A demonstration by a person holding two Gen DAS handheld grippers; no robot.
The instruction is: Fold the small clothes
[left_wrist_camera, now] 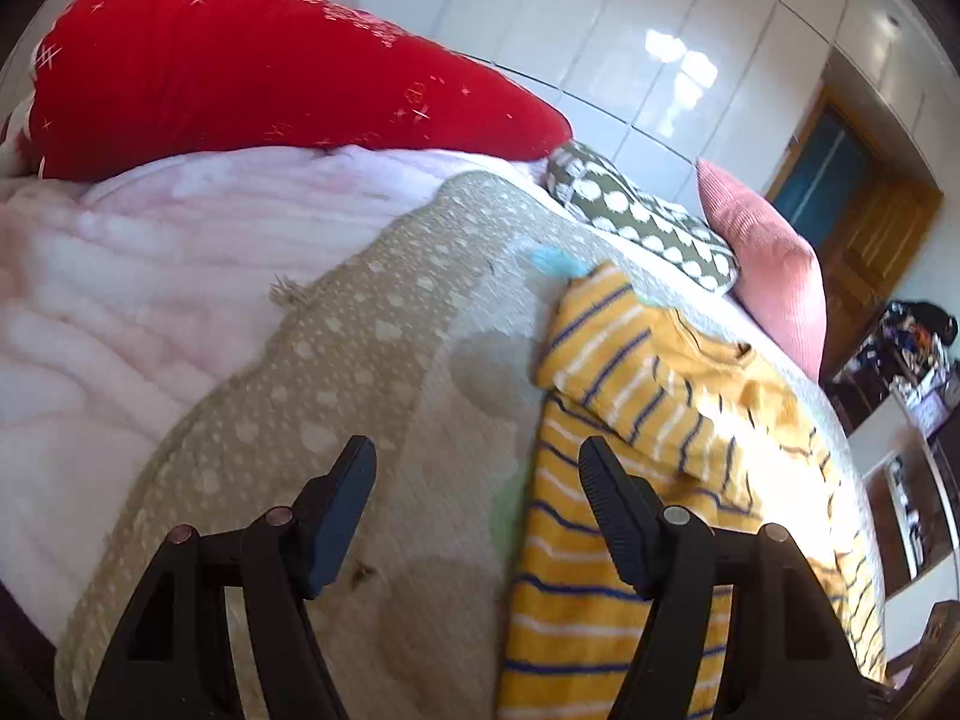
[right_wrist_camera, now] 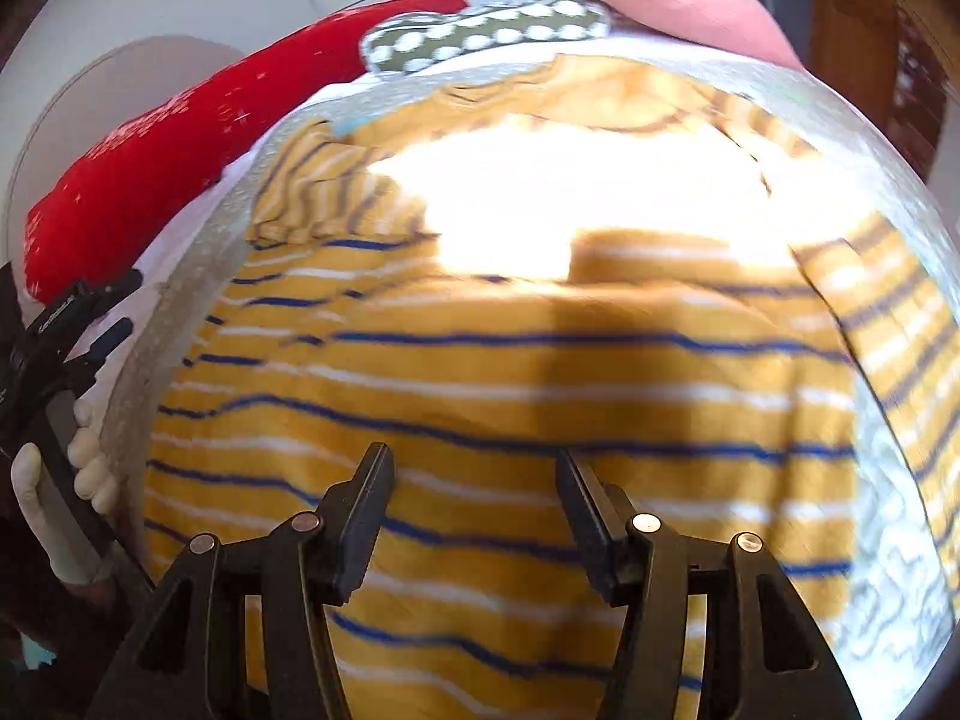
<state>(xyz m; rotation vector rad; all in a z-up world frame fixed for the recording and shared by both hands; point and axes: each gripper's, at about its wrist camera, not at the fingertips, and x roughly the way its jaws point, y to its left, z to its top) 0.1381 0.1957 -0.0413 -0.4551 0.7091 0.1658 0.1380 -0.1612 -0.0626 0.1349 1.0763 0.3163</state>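
Note:
A small yellow top with blue and white stripes (left_wrist_camera: 606,540) lies spread on a beige dotted blanket (left_wrist_camera: 336,372) on the bed. One sleeve is folded in over its chest. My left gripper (left_wrist_camera: 477,456) is open and empty, hovering over the blanket at the top's left edge. In the right wrist view the same top (right_wrist_camera: 480,384) fills the frame, with a bright sun patch on its upper part. My right gripper (right_wrist_camera: 474,462) is open and empty just above the top's lower body. The left gripper (right_wrist_camera: 90,312) shows at the left edge there, held by a gloved hand.
A red pillow (left_wrist_camera: 252,72) and a pink fluffy blanket (left_wrist_camera: 120,276) lie at the left. A green dotted cushion (left_wrist_camera: 648,216) and a pink cushion (left_wrist_camera: 774,264) sit behind the top. White wardrobe doors (left_wrist_camera: 660,30) and a wooden door (left_wrist_camera: 864,228) stand beyond the bed.

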